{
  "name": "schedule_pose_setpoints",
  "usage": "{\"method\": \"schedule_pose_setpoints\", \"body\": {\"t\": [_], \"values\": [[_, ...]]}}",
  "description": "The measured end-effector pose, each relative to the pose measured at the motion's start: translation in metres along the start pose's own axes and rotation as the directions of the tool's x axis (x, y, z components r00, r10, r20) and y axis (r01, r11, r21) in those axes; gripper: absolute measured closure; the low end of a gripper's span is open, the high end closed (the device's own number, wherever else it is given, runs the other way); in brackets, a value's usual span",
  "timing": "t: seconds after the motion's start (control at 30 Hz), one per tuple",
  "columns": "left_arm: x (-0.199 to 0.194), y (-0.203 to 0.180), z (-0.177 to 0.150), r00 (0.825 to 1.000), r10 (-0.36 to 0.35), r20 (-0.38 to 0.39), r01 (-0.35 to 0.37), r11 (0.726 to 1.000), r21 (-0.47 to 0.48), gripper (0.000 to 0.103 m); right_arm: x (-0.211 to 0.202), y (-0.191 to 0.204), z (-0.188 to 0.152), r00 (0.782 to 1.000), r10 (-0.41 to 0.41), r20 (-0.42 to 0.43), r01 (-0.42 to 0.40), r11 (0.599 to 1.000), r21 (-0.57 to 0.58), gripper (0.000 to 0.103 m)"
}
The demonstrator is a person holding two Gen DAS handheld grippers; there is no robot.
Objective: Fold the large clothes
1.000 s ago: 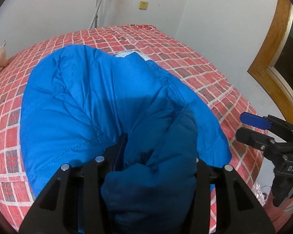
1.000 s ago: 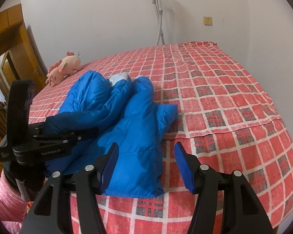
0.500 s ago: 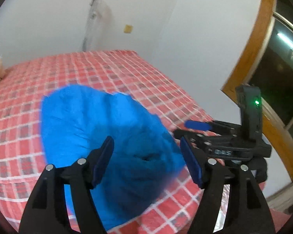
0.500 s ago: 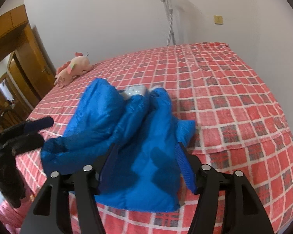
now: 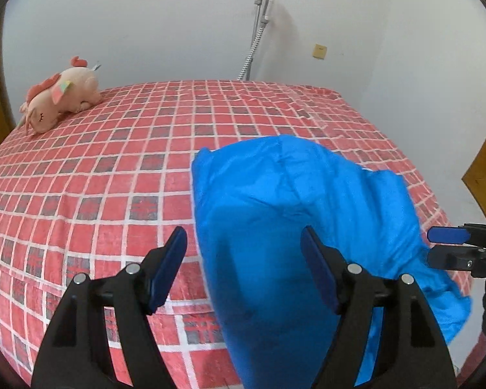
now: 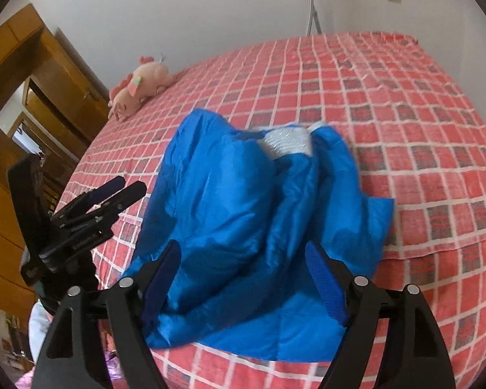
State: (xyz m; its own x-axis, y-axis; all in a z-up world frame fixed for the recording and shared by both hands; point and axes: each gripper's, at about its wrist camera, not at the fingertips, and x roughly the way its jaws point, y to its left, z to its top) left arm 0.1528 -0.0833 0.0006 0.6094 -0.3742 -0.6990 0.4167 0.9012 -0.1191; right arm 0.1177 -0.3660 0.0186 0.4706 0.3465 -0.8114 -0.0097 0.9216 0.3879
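Note:
A bright blue padded jacket (image 5: 295, 214) lies bunched near the front edge of the bed; in the right wrist view (image 6: 243, 227) its pale silver lining (image 6: 288, 141) shows at the far end. My left gripper (image 5: 244, 265) is open and empty just above the jacket's near part. My right gripper (image 6: 243, 280) is open and empty over the jacket's near hem. Each gripper shows in the other's view: the right one at the right edge (image 5: 450, 246), the left one at the left (image 6: 113, 194).
The bed (image 5: 113, 162) has a red checked cover. A pink plush toy (image 5: 60, 92) lies at its far left corner. A metal crutch (image 5: 259, 16) leans on the white wall. Wooden doors (image 6: 48, 97) stand to the left, a wooden frame (image 5: 482, 168) to the right.
My left gripper let go of the jacket fold, opened and swung left and back. The jacket dropped onto the bed. My right gripper stayed open and came closer over the jacket.

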Motion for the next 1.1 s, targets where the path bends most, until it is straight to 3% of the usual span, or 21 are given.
{"method": "schedule_pose_setpoints", "body": {"t": [0.27,0.6,0.77,0.87,1.1], "values": [[0.005,0.012,-0.006,1.000,0.011,0.029,-0.011,1.000,-0.001,0.031,0.029,0.012,0.010,0.996,-0.055,-0.067,0.055,0.998,0.003,0.018],[0.015,0.021,-0.012,1.000,0.018,0.001,-0.018,1.000,-0.024,0.031,0.056,0.011,0.014,0.984,-0.129,-0.121,0.129,0.992,-0.003,0.020],[0.020,0.023,-0.013,1.000,0.019,-0.013,-0.019,0.999,-0.031,0.031,0.055,0.020,0.018,0.988,-0.136,-0.080,0.131,0.989,-0.068,0.059],[0.021,0.024,-0.012,1.000,0.021,-0.012,-0.022,0.999,-0.033,0.031,0.055,0.025,0.020,0.990,-0.128,-0.063,0.121,0.987,-0.101,0.074],[0.021,0.022,-0.012,1.000,0.029,-0.012,-0.030,0.999,-0.041,0.031,0.044,0.036,0.029,0.992,-0.121,-0.039,0.114,0.982,-0.150,0.085]]}}
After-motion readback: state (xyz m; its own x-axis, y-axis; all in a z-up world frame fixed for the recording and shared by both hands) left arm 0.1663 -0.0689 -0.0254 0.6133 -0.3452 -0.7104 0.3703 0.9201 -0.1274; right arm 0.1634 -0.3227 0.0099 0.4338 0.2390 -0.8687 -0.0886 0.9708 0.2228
